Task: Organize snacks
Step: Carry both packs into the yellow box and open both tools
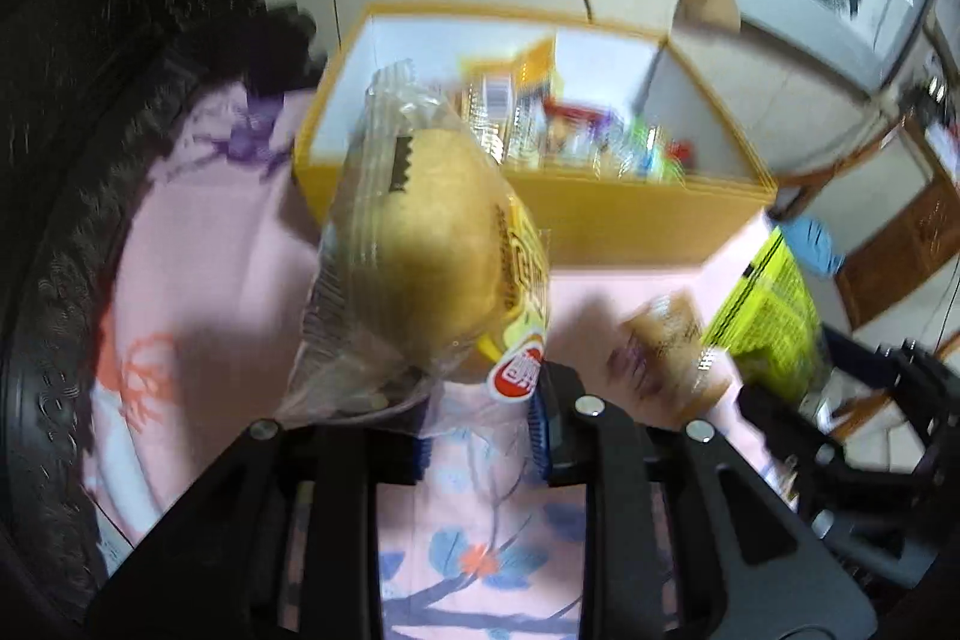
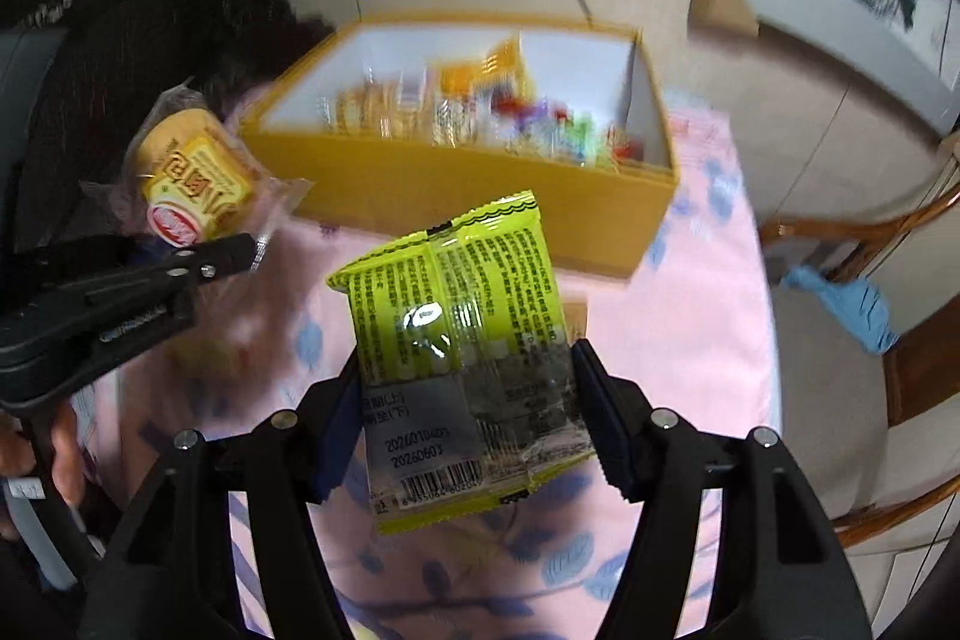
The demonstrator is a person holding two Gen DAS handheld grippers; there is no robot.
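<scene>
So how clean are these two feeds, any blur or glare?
Left wrist view: the bread packet and yellow box are smeared by motion blur. Right wrist view: the green packet is sharper, with glare on its foil; the box contents are blurred.

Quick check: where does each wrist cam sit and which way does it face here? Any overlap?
Left wrist: on the left gripper, angled down toward the yellow box; its fingers pinch a bread packet.
Right wrist: on the right gripper, same heading; fingers clamp a green packet; a hand shows lower left.
Shared: box, both packets, pink tablecloth, each other's gripper.
</scene>
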